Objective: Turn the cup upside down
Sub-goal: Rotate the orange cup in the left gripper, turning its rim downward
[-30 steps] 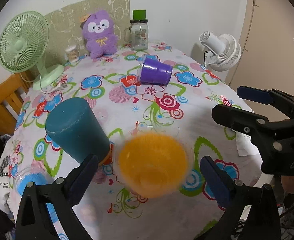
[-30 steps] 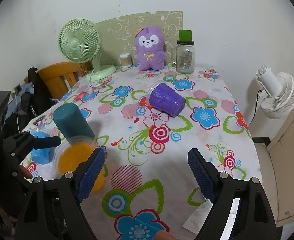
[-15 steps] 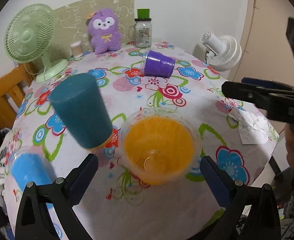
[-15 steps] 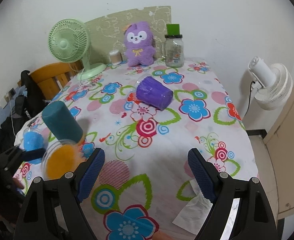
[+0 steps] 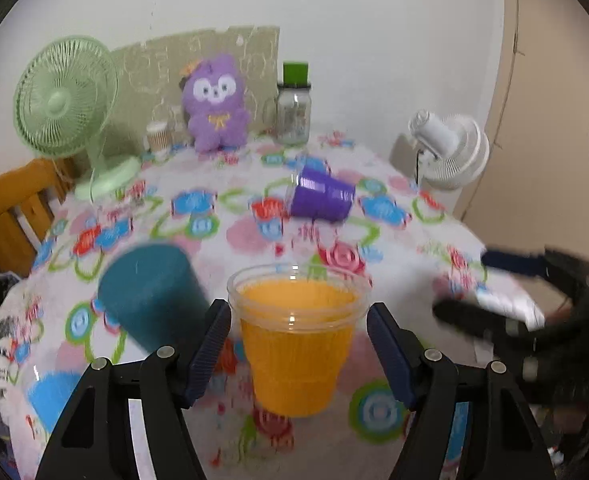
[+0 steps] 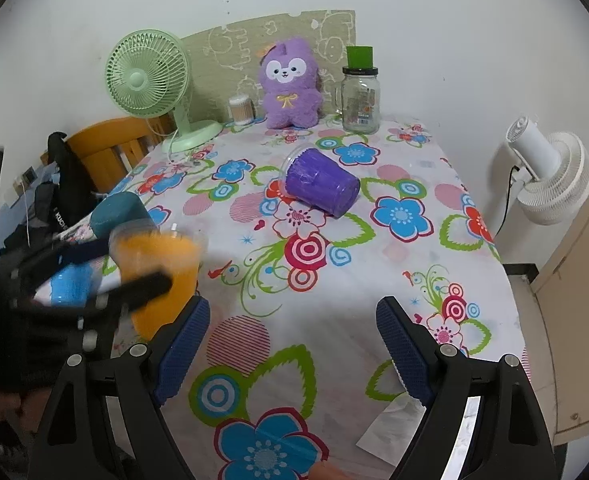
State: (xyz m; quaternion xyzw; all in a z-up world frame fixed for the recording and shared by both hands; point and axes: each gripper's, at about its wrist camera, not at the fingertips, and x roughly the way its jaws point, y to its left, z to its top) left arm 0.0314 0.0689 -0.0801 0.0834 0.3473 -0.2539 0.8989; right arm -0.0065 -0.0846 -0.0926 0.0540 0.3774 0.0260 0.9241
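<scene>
Both pads of my left hand-held gripper (image 5: 298, 344) flank the upright clear-rimmed orange plastic cup (image 5: 296, 340), not touching; my right hand-held gripper (image 6: 292, 344) is wide open, empty.

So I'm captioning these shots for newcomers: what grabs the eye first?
The orange cup, upright at the near table edge between the open left tongs. Behind it, a purple cup lies on its side mid-table on the loud flowered tablecloth. A purple plush toy sits by the wall.
</scene>
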